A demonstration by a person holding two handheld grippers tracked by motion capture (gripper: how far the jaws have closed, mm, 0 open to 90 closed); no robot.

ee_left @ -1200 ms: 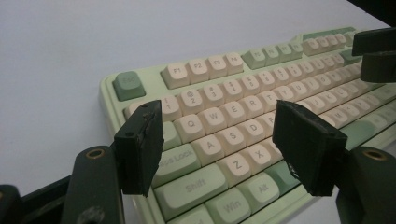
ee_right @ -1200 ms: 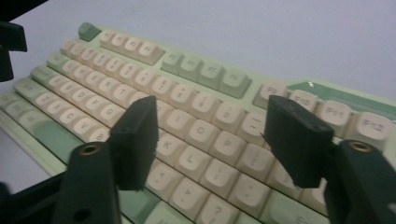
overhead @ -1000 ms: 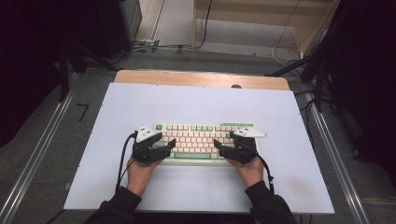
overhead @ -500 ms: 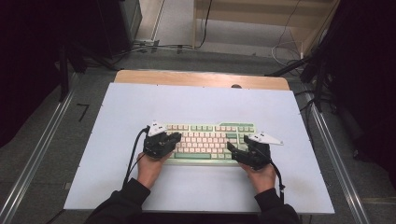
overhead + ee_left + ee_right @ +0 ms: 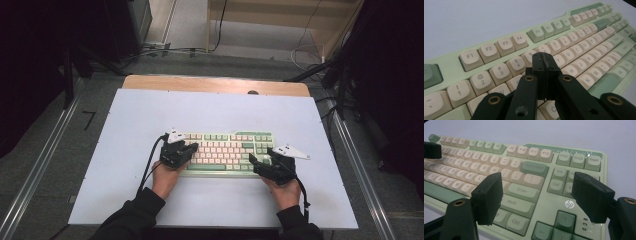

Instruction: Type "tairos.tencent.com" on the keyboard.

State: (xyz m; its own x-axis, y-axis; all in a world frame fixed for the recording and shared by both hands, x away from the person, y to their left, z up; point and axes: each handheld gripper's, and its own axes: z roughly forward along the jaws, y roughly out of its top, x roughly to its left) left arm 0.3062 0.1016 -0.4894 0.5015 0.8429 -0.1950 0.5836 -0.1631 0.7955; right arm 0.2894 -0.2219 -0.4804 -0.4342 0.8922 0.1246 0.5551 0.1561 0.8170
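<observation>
Keyboard lies near the tabletop's front edge, stiff, light, smooth plastic with keys that could pop off, so I'd grip its side edges; my left gripper has just closed empty over the keys, right gripper gapes.
</observation>
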